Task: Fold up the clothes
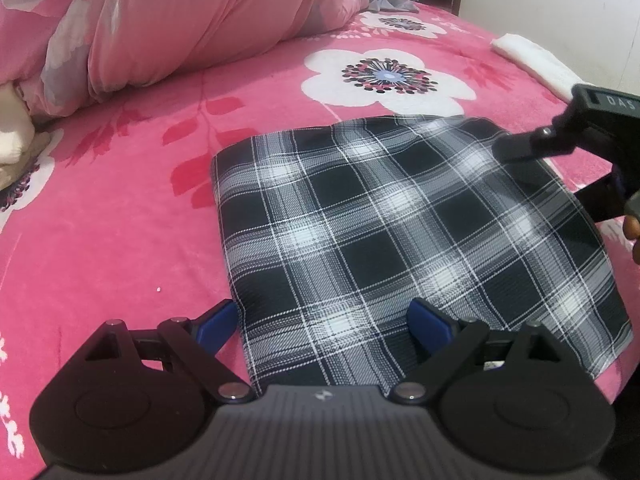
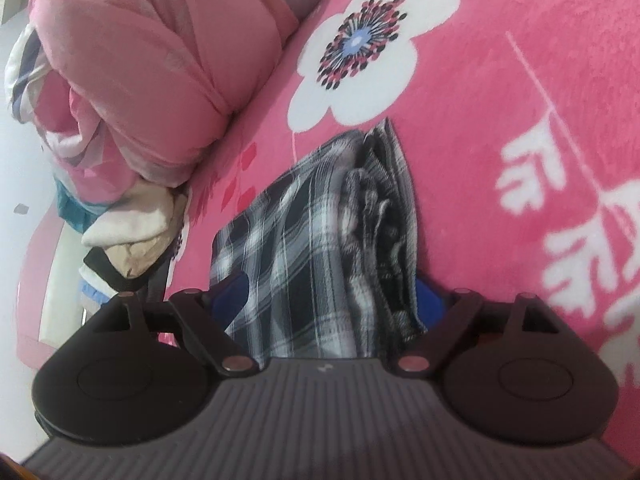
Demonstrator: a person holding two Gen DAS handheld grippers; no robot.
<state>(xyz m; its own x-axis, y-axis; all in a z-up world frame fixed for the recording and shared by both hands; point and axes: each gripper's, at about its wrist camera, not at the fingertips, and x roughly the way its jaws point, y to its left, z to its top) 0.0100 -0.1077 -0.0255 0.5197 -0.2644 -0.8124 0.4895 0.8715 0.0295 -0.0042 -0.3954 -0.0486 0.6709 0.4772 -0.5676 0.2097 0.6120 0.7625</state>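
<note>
A black-and-white plaid cloth lies folded flat into a rectangle on the pink floral bed cover. My left gripper is open at its near edge, blue pads spread wide, one off the cloth's left corner and one over the fabric. My right gripper comes in from the right at the cloth's far right edge, one finger above the fabric and one beside it. In the right wrist view the layered edge of the plaid cloth sits between the spread pads of the right gripper, which do not press on it.
A bulky pink quilt is piled at the back left, with cream and other garments heaped beside it. A white rolled towel lies at the bed's far right edge by a wall. A hand shows at the right border.
</note>
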